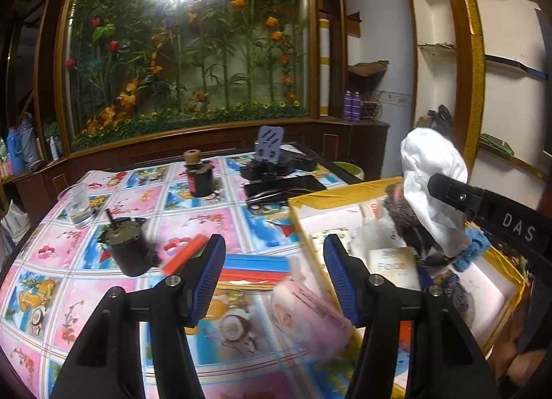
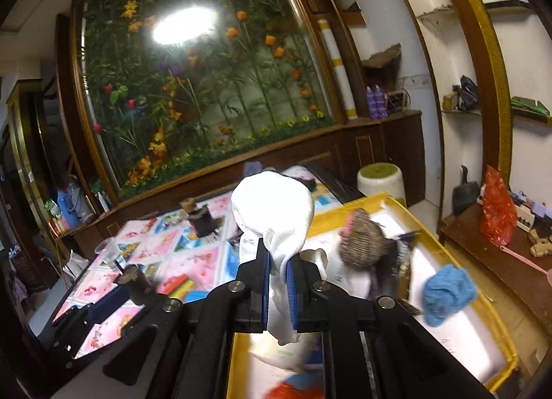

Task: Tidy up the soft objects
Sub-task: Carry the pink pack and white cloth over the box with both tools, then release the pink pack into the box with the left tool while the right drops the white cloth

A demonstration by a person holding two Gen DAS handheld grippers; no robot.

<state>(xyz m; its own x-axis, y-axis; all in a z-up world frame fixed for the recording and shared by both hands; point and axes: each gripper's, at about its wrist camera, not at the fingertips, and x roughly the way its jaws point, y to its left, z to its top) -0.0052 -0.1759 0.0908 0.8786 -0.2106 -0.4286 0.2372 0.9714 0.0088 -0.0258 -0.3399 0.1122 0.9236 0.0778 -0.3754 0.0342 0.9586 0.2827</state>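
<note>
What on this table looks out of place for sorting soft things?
Two dark motors stand on the tablecloth near a clear plastic cup. They are hard machine parts, not soft items. The white cloth is in the right gripper, above the yellow box.

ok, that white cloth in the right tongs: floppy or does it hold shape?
Likely floppy: the white cloth bunches above the right tongs and its tail hangs limp below. Probably light, since a narrow pinch carries it. It may drag on the yellow box rim.
</note>
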